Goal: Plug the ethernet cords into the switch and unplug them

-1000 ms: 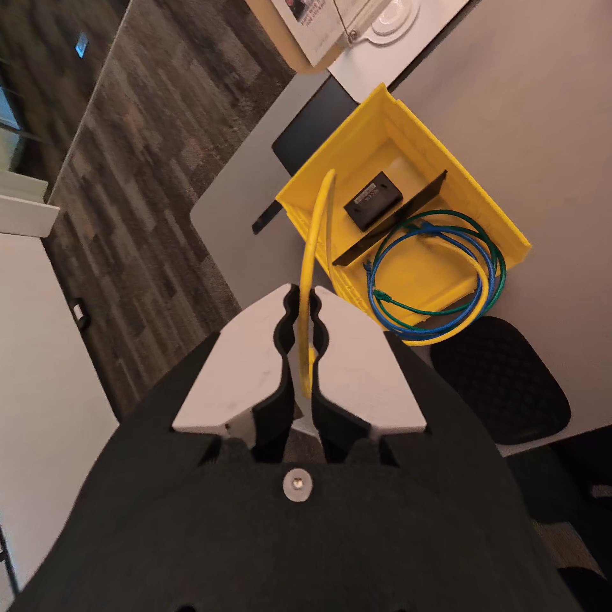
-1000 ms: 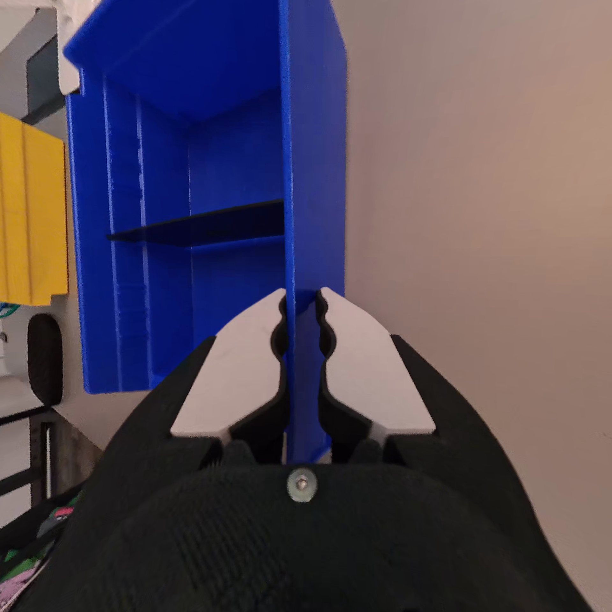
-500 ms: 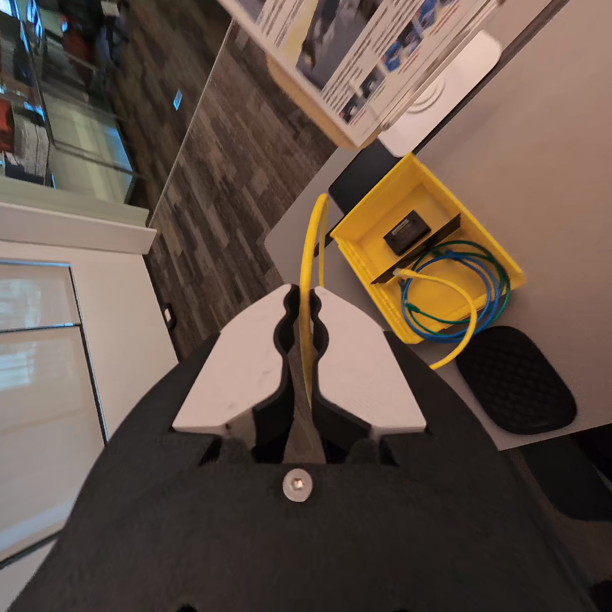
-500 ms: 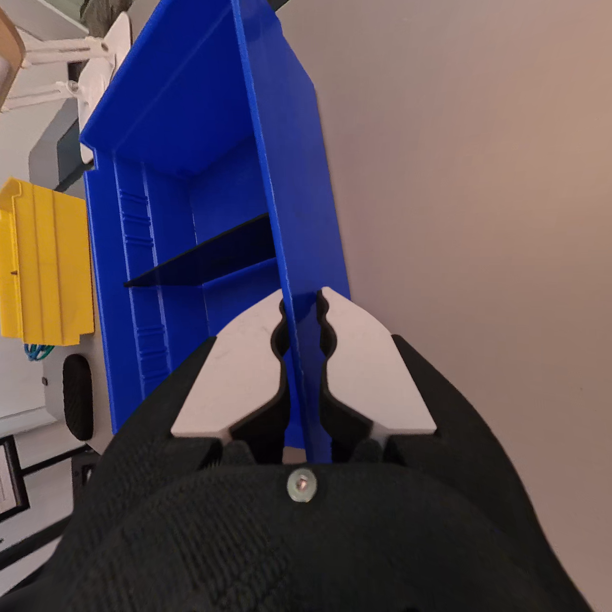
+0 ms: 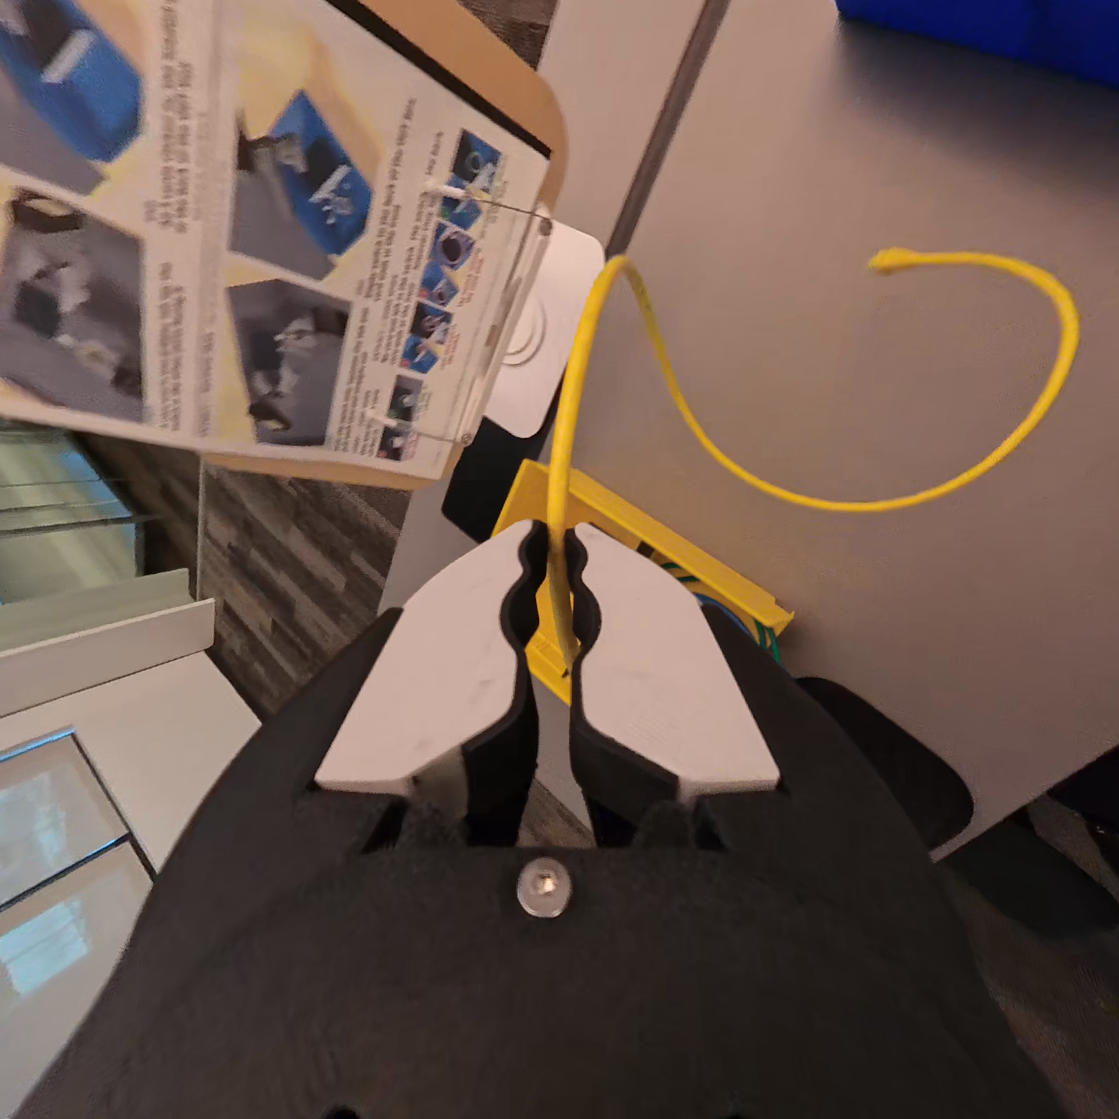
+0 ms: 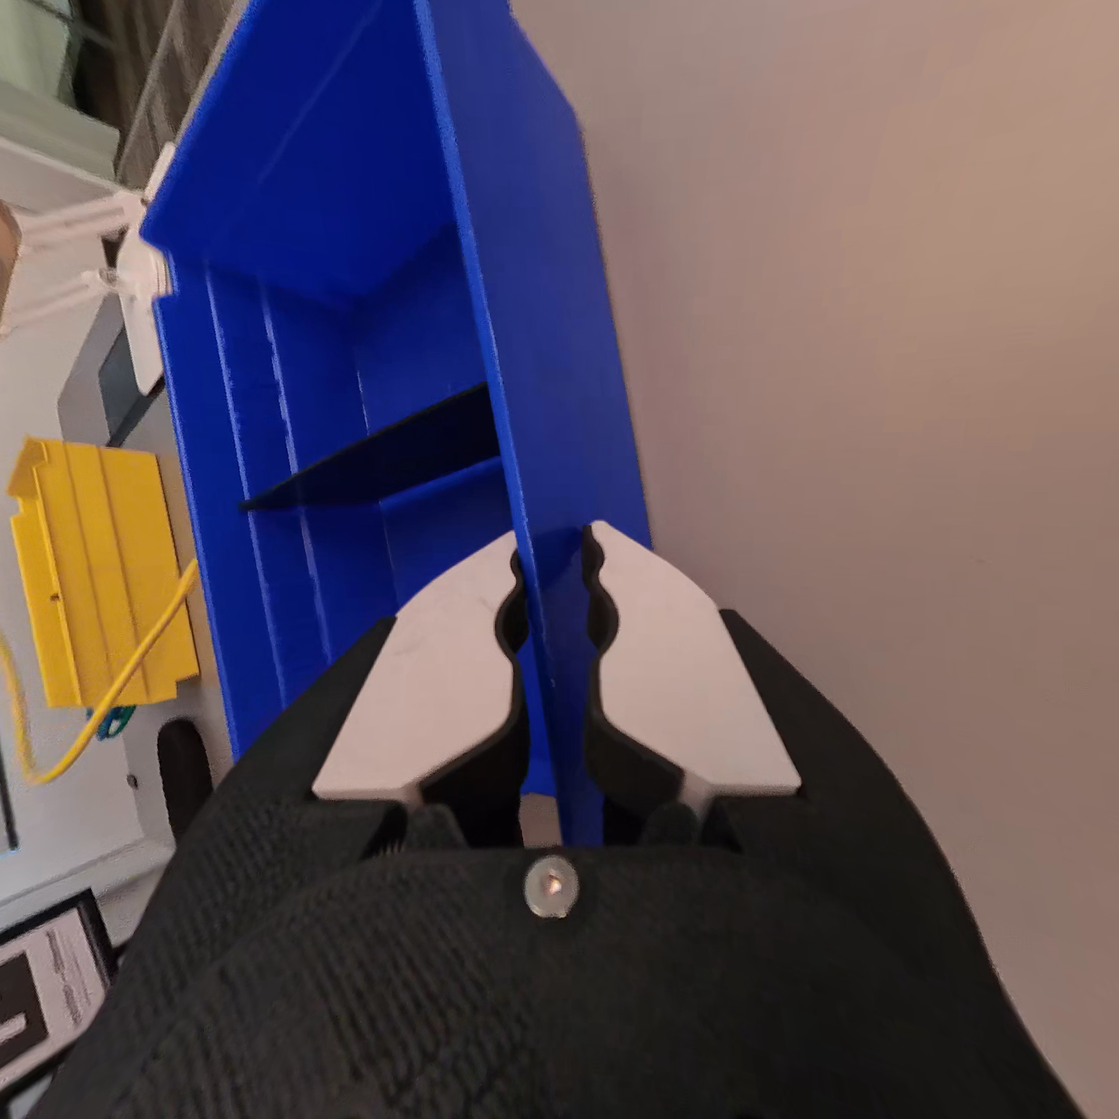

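Nearest in the left wrist view, the left gripper [image 5: 556, 536] has its jaws pinched together on the yellow cord [image 5: 720, 442], which rises out of the grip, arches over and swings in a wide loop above the tabletop [image 5: 848, 605], its free plug end [image 5: 885, 263] hanging in the air. Just beyond the jaws sits the yellow bin [image 5: 660, 533], with green and blue cords only partly showing at its edge; the switch cannot be seen from here. Farther off a printed sheet in a clear stand [image 5: 272, 272] leans over the tabletop's edge.

In the right wrist view, the right gripper [image 6: 554, 539] straddles the side wall of the blue bin [image 6: 339, 339]; whether its jaws truly clamp the wall I cannot tell.

The cord looks light and springy, holding its curl, so the free end will likely whip about. A grip close behind the plug should steer it better than one mid-length.
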Demonstrator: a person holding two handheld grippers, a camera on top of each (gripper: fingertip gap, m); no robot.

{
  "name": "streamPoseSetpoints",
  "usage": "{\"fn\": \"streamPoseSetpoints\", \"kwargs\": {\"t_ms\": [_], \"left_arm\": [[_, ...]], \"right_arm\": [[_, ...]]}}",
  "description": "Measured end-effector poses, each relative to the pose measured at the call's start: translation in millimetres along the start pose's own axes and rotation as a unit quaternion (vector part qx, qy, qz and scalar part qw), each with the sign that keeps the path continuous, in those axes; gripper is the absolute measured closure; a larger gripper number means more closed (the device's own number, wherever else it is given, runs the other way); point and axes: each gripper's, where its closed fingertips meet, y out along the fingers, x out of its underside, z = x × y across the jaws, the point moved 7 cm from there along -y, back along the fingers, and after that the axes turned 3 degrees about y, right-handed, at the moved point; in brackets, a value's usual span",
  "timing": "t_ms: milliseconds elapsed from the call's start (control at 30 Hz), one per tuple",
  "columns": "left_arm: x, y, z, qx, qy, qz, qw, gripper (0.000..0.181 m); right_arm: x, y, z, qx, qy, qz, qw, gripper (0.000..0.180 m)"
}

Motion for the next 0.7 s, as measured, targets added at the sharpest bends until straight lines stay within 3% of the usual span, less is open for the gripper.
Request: {"fn": "streamPoseSetpoints", "kwargs": {"t_ms": [200, 400, 700], "left_arm": [[-14, 85, 34, 0.031, 0.027, -0.028, 0.999, 0.176], [-9, 157, 104, 0.089, 0.016, -0.010, 0.996, 0.176], [16, 207, 204, 0.184, -0.037, 0.078, 0.979, 0.173]], "right_arm": [[1, 2, -1, -0.022, -0.011, -0.011, 1.000, 0.162], [0, 2, -1, -0.021, -0.015, -0.012, 1.000, 0.162], [1, 2, -2, -0.014, -0.023, -0.015, 1.000, 0.162]]}}
